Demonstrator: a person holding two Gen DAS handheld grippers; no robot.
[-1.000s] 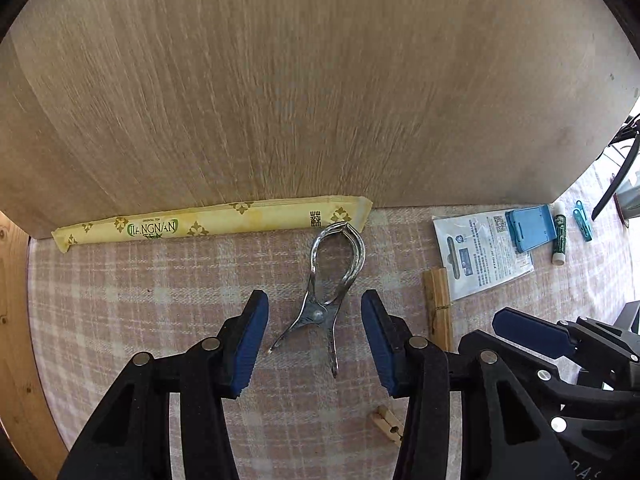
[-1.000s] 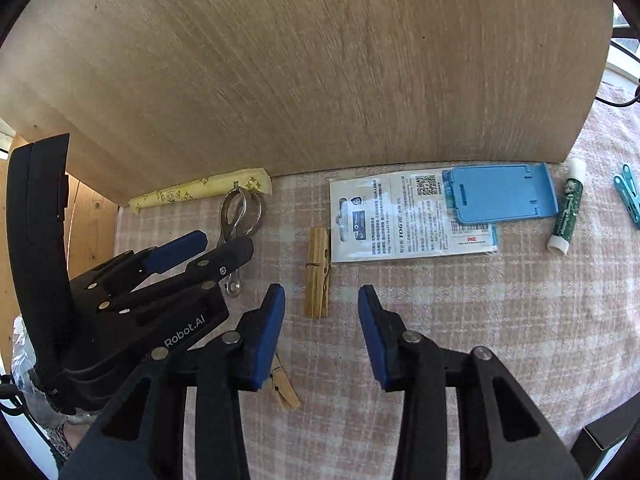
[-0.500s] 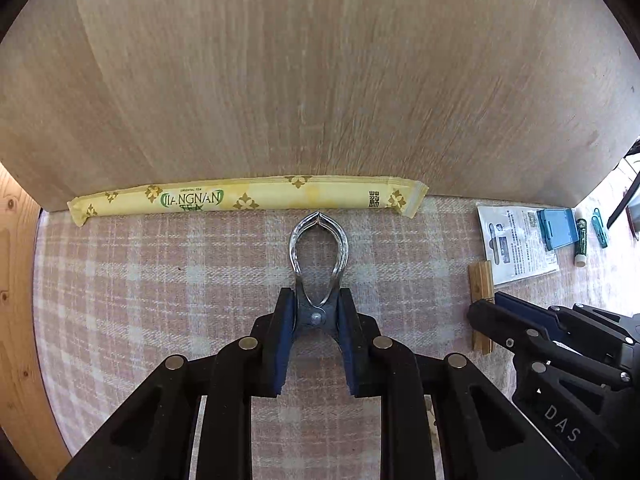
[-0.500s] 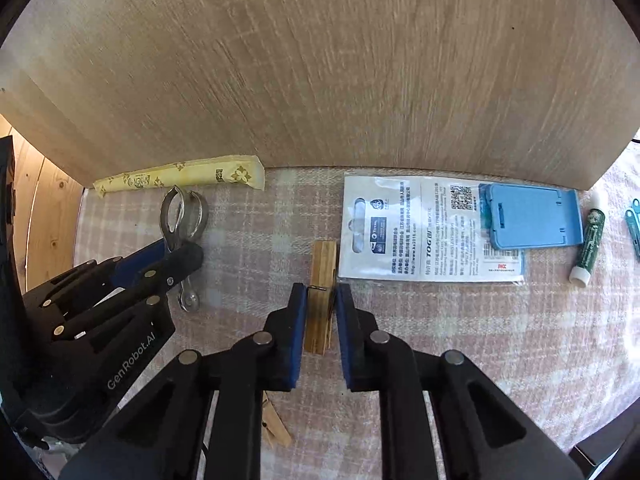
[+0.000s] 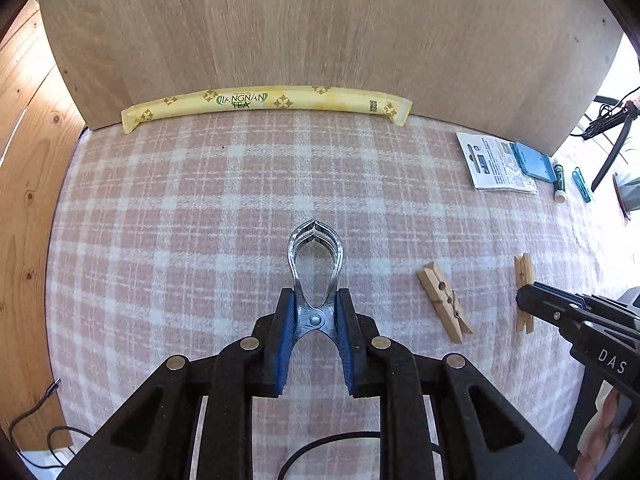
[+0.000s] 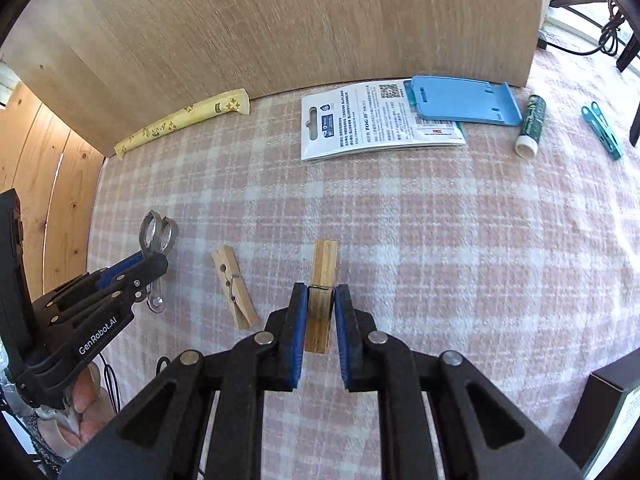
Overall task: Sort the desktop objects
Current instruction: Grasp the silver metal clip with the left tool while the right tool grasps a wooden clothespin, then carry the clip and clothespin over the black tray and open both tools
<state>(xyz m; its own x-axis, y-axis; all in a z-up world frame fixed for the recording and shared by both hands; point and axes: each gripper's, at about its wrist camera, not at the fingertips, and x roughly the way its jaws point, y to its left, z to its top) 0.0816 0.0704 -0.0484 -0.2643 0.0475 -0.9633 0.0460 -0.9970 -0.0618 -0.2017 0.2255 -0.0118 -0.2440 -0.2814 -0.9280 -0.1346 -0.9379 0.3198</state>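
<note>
With my left jaws (image 5: pixel 316 320) pinching the metal clip (image 5: pixel 315 264) at its pivot and my right jaws (image 6: pixel 320 316) clamped on one wooden clothespin (image 6: pixel 322 280) above the checked table (image 6: pixel 440 240), either could twist loose beside the spare clothespin (image 6: pixel 234 286).

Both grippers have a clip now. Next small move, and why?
Probably carry both toward the loose wooden peg. The left gripper is shut on the metal clip, the right gripper on a wooden peg, so grouping clips there looks likeliest.
</note>
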